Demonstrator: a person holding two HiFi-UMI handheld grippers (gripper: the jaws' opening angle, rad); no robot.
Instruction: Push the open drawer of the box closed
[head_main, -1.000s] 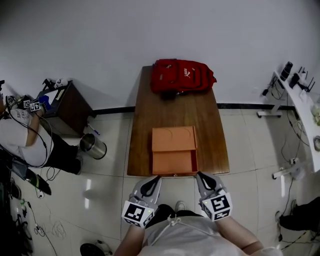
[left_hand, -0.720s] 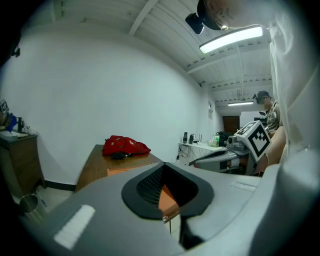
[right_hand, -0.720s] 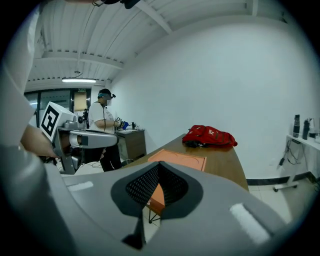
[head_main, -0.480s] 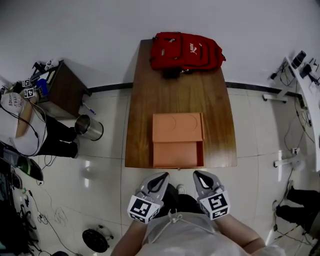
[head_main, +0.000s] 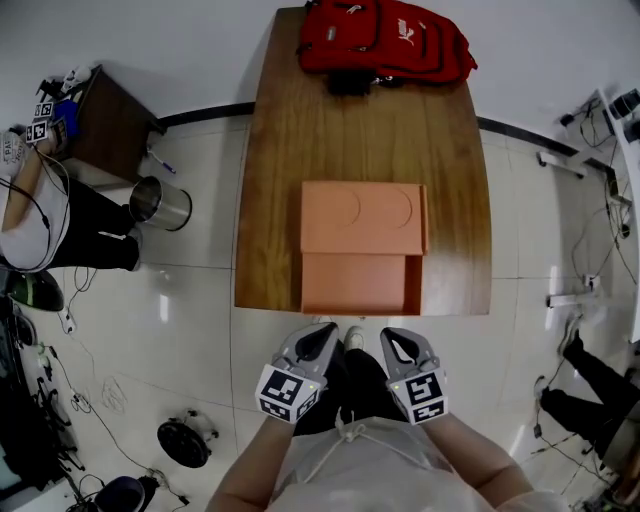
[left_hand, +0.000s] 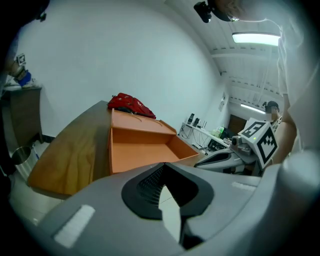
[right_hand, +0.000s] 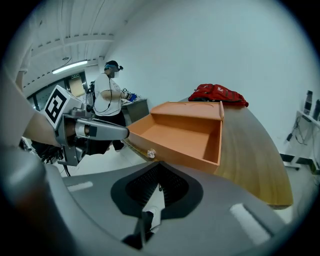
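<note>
Orange box (head_main: 362, 218) sits at the middle of the frame on the wooden counter (head_main: 270, 200). Its drawer (head_main: 360, 284) is pulled open toward the bottom of the frame and reaches the counter's lower edge. Just below this edge are the left hand-held gripper (head_main: 323, 332) and the right hand-held gripper (head_main: 392, 336), both clenched on nothing and not touching the drawer. At the top of the frame lies a red backpack (head_main: 385, 40).
</note>
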